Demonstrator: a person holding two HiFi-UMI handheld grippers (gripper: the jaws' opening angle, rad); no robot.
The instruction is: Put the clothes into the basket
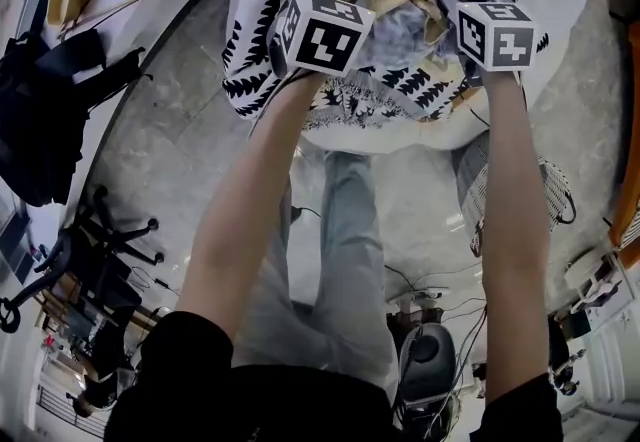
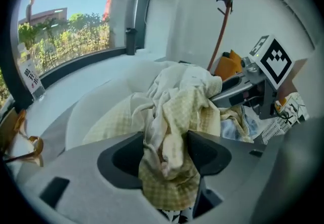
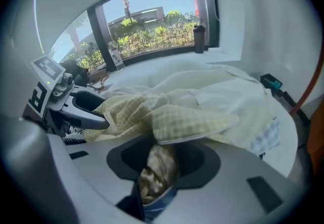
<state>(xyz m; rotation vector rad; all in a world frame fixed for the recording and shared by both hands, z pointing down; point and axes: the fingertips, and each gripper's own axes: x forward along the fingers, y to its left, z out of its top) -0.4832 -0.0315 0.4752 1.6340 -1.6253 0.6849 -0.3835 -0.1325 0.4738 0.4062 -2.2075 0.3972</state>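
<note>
1. Plainly, the jaws of the left gripper (image 2: 167, 154) stand wide apart, with a fold of the yellow checked cloth (image 2: 177, 111) hanging loose between them; raised like this, it would carry nothing.
2. The right gripper (image 3: 158, 167) is clamped on a small wad of that cloth; so thin a bite may slip.
3. The cloth is heaped over the mouth of the tree-print basket (image 1: 400, 90); a one-sided pull could drag it over the rim.
</note>
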